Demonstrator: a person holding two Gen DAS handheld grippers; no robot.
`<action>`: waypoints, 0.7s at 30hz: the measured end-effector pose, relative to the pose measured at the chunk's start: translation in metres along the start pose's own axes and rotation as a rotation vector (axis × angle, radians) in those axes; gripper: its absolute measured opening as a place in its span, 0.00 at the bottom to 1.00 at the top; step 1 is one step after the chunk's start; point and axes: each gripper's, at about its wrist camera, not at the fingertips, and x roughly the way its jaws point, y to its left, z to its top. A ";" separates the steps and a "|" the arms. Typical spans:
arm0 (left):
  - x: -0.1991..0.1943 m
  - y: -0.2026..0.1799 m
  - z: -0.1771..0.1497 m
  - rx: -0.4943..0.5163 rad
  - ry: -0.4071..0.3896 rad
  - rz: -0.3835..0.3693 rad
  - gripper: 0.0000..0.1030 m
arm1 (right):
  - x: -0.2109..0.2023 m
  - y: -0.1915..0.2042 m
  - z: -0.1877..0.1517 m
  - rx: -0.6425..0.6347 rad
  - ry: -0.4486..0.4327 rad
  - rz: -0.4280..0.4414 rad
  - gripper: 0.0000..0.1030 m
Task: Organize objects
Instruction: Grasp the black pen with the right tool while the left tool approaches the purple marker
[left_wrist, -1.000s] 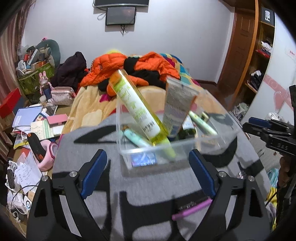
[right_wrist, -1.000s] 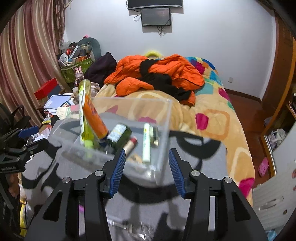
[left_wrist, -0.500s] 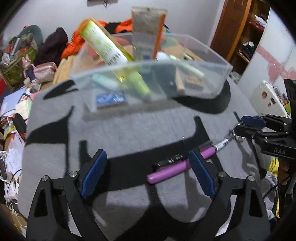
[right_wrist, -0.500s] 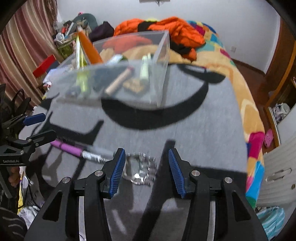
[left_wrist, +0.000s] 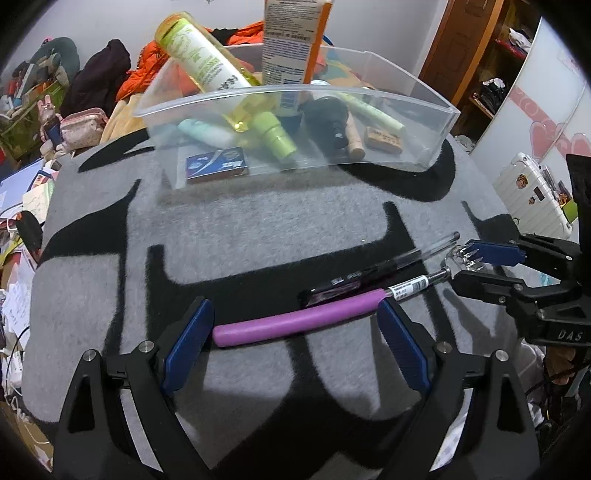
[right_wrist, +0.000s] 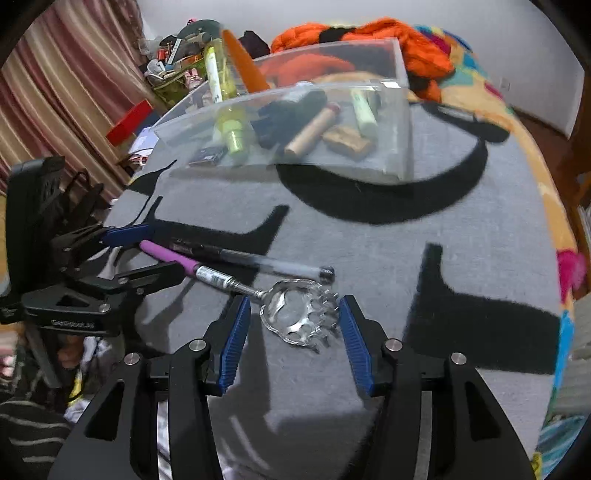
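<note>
Cloth (left_wrist: 258, 236) over tabletop: grey, broad black shapes. Scratcher (left_wrist: 295, 325): purple grip, chrome shaft, silver paw head (right_wrist: 299, 317). Pen (left_wrist: 376, 271): clear barrel, black cap. Bin (left_wrist: 424, 107): clear plastic. Inside it: yellow-green bottle (left_wrist: 207, 62), white label; white tube (left_wrist: 291, 37), orange edge; mint tube (left_wrist: 203, 131); blue box (left_wrist: 216, 167); tan cork (left_wrist: 382, 139). Both claws, left claw (left_wrist: 295, 343) and right claw (right_wrist: 293, 343): black frames, blue pads. Curtain (right_wrist: 62, 85): red-brown, pale stripes. Jacket (right_wrist: 417, 40): orange and black.

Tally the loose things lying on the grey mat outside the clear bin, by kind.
Back scratcher, purple handle with metal claw: 1
Pen, clear barrel: 1
Total: 2
Both lie side by side in front of the clear bin.
</note>
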 end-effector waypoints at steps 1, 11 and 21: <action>-0.001 0.002 0.000 -0.002 -0.003 0.017 0.88 | 0.001 0.005 0.001 -0.015 -0.002 0.003 0.47; -0.015 0.013 0.007 -0.004 -0.039 0.005 0.88 | 0.001 0.033 0.010 -0.113 0.007 0.071 0.44; 0.005 -0.017 0.003 0.155 0.028 -0.041 0.88 | 0.007 0.027 0.031 -0.273 0.037 -0.062 0.44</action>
